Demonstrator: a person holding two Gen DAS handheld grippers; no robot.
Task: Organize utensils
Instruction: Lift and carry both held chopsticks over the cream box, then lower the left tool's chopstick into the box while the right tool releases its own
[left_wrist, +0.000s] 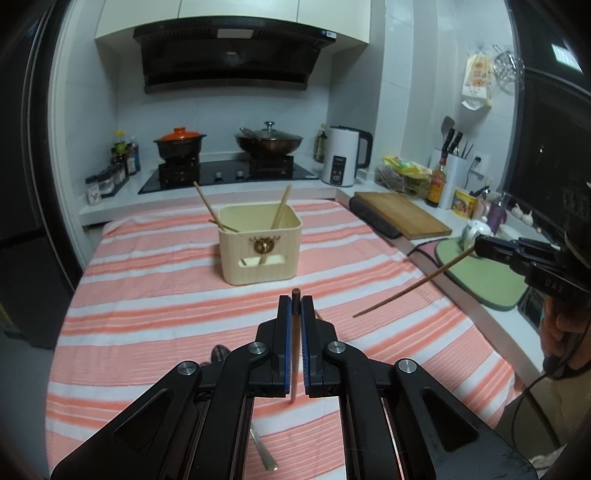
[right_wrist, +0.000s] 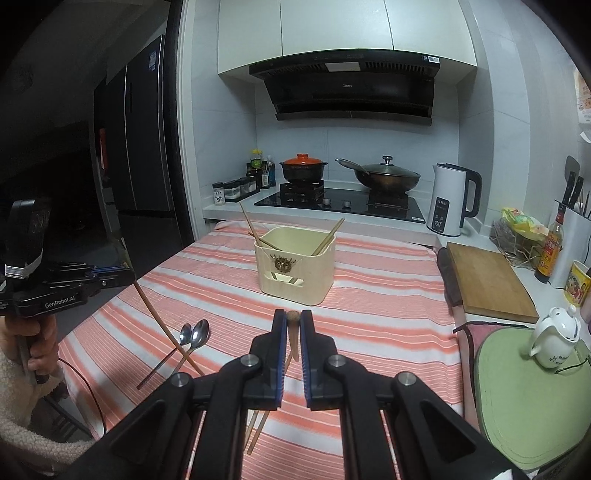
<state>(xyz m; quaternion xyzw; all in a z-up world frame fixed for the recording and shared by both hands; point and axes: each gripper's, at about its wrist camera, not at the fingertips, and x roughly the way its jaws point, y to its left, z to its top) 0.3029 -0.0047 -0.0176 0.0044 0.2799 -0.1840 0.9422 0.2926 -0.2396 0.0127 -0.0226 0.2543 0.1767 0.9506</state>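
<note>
You are pinching a chopstick in each gripper (left_wrist: 294, 299) (right_wrist: 293, 317), and only your right camera is showing two spoons (right_wrist: 195, 334) left of the box (right_wrist: 295, 271).

On the stove stand a black pot with an orange lid (right_wrist: 303, 166) and a lidded wok (right_wrist: 384, 175); beside it a white kettle (right_wrist: 452, 201) and a wooden cutting board (right_wrist: 487, 282).

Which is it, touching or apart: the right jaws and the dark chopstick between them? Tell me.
Touching. The right wrist view shows the right gripper shut on the dark chopstick, both jaws pressed against it. The left wrist view shows it lifted clear of the striped cloth.
</note>
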